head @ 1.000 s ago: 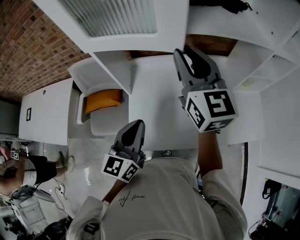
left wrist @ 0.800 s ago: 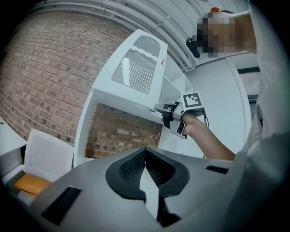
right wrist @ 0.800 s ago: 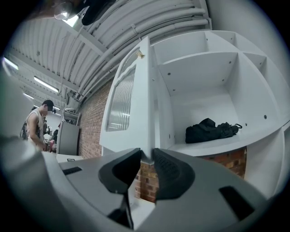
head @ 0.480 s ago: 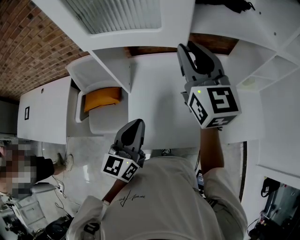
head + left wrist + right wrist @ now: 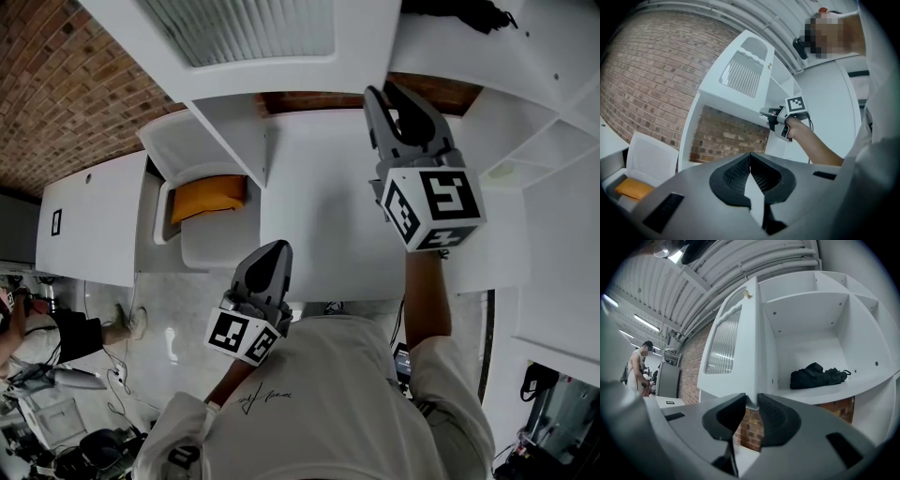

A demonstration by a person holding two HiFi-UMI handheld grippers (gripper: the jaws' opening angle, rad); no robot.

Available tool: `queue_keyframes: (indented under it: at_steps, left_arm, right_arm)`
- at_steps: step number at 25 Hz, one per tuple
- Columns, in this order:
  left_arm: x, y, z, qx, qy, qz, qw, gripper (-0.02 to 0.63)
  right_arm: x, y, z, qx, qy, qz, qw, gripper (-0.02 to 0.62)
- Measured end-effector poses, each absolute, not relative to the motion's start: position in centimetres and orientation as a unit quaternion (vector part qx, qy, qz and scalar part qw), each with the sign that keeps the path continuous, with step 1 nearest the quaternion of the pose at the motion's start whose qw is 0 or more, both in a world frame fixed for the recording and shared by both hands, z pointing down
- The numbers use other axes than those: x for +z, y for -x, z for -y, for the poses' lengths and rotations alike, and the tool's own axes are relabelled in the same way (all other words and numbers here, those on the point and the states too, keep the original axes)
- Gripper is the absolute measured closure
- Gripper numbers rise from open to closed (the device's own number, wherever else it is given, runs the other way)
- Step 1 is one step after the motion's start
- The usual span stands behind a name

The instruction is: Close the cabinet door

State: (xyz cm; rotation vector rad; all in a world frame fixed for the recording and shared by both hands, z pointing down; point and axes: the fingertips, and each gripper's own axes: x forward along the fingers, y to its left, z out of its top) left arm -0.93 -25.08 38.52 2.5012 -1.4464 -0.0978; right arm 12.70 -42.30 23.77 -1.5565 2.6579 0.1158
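the cabinet door (image 5: 281, 56) stands open, swung out from the shelves. the right gripper (image 5: 398, 105) pinches the door's lower corner between its jaws. the left gripper (image 5: 270, 258), jaws pressed together and empty, hangs well below the door over a white table (image 5: 319, 216). left of the door sits a chair with an orange cushion (image 5: 206, 199). only the right gripper view shows a black bag (image 5: 815, 375) lying on the shelf beside the door.

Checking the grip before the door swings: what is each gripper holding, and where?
Right gripper pinches the cabinet door at its lower corner; left gripper holds nothing.
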Motion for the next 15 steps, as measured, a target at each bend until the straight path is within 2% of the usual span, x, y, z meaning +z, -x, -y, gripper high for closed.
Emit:
queue_keyframes:
  at_steps: [15]
  left_arm:
    - [38.5, 1.1, 25.4, -0.038, -0.856, 0.5, 0.126, 0.589]
  right_arm:
    - [23.7, -12.5, 43.6, 0.043, 0.505, -0.861, 0.029, 0.508]
